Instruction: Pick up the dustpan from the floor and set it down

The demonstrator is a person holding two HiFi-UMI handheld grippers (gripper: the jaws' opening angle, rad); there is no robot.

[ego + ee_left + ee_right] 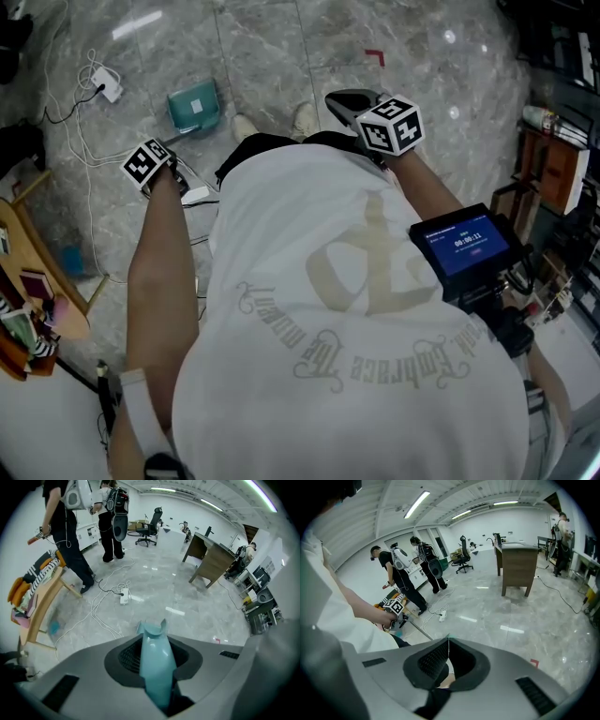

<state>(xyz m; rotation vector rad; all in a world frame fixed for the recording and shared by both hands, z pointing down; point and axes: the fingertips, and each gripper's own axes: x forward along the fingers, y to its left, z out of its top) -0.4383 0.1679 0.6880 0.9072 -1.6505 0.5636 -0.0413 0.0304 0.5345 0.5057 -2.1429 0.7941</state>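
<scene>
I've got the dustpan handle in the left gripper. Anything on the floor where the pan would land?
Nothing visible does. In the head view the floor around the dustpan is bare marble; the power strip lies apart to its left, the person's shoes to its right.

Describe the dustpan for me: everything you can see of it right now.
The dustpan is teal and looks like plastic. Its squarish open pan shows against the grey marble floor, just ahead of the person's shoes. Whether it touches the floor cannot be told. A thin stem runs back to the left tool, whose jaws are shut on its smooth teal handle, notched at the tip.
</scene>
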